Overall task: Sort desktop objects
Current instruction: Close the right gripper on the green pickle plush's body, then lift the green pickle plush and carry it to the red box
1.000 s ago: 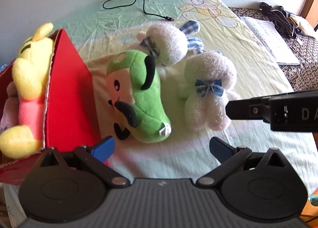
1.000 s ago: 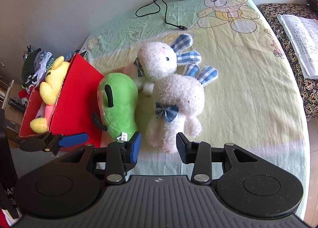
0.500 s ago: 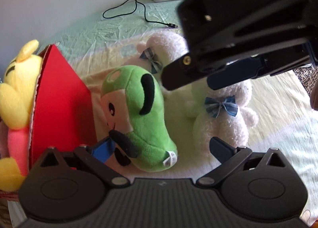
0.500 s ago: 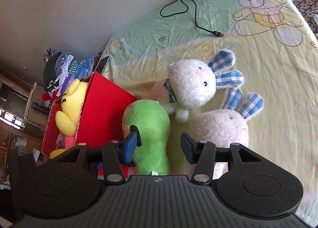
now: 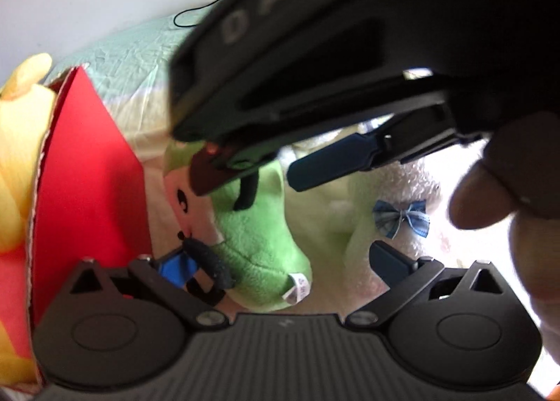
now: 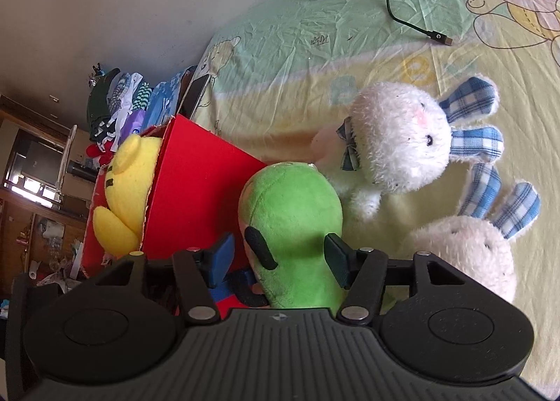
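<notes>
Fingers of the right gripper (image 6: 278, 255) stand spread either side of the green plush (image 6: 290, 222), which lies on the bed just beside the red box (image 6: 196, 191); closing on it looks next, while the left gripper (image 5: 280, 261) waits open.

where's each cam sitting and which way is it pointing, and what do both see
Left wrist: sits on the left tongs, low over the bed, facing the green plush and red box; shows its own open fingers, the right tongs crossing close overhead, and a hand.
Right wrist: sits on the right tongs, looking down and forward over the green plush, which lies between its open fingers; beyond are two white rabbits, the red box and a yellow plush.
Shared: green plush, red box, yellow plush, a bow-tied rabbit.
</notes>
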Available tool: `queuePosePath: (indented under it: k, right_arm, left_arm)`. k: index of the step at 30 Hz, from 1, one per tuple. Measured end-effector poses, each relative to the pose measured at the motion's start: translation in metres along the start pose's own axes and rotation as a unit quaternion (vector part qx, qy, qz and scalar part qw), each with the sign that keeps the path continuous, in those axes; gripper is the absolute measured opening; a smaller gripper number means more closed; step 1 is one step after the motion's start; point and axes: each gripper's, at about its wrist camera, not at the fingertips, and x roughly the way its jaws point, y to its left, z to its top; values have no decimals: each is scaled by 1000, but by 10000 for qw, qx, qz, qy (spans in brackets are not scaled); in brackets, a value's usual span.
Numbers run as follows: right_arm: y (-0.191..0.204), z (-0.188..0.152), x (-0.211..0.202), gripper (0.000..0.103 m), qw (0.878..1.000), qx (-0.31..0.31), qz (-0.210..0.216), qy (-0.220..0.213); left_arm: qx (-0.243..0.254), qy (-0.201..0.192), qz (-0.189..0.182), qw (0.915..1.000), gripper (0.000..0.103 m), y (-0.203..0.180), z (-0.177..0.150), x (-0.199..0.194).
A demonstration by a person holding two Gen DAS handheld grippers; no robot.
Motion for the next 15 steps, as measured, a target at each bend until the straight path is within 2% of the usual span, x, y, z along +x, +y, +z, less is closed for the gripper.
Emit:
queuePosePath:
  k: [3,7,11,15]
  right_arm:
    - [1,3,9,61,9999,-66,-106,106]
    - [-1,6,16,61,9994,-142,-197,249]
    - [-4,7,16,56,9991,-287,-103,296]
    - [-7,8,15,51,9993,-248,-29,267]
  left_arm:
    - [-14,14,-68,10000,102,3,3,2]
    - [215,85,-34,9997,101,0,3,5]
    - [420,61,-30,9991,102,-3,0,5]
    - [286,67,-79,9995,102,0,7,9]
